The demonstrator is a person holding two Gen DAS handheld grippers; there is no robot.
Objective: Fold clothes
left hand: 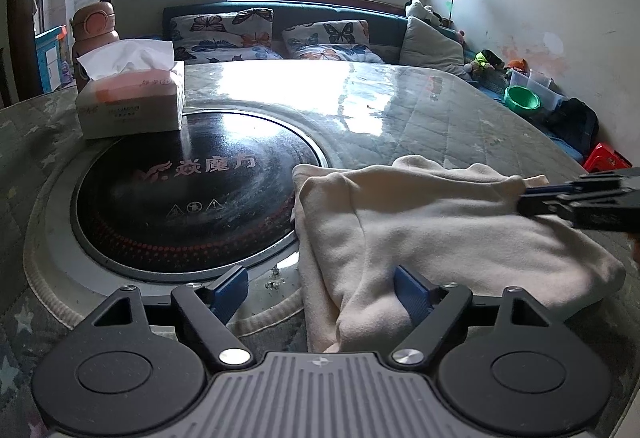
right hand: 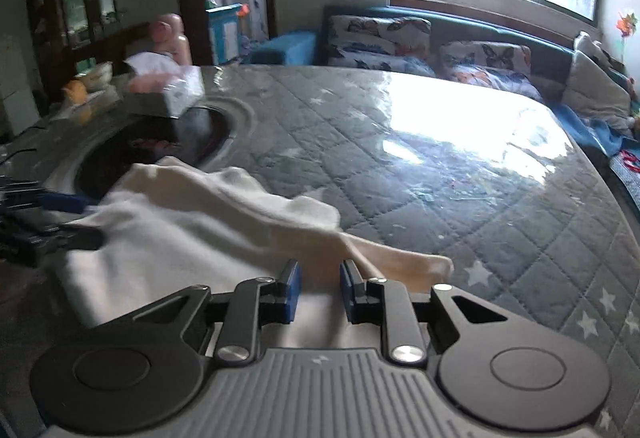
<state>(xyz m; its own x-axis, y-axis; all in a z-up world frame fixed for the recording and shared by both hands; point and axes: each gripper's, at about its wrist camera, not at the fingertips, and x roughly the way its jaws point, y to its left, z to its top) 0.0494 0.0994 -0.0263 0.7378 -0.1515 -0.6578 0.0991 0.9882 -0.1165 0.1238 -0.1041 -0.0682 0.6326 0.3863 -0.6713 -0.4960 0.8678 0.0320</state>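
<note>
My table [left hand: 400, 110] wears a quilted star-print cover under clear plastic. On it lie a cream garment [left hand: 420, 234] and, resting on the inset black cooktop [left hand: 180, 198], a tissue box [left hand: 132, 106] (tissue poking out).

Tissue box [right hand: 164, 90] and pink bottle [right hand: 170, 34] are motion-blurred beyond detail.

cream garment [left hand: 432, 234], soft fleece-like fabric, lies partly folded on quilted table cover [left hand: 460, 126]. layers doubled over, thick fold edge toward 9 o'clock, overlapping rim of black round cooktop [left hand: 192, 190]. in right wrist view, narrow sleeve-like strip [right hand: 400, 258] trails flat toward 3 o'clock.
</note>
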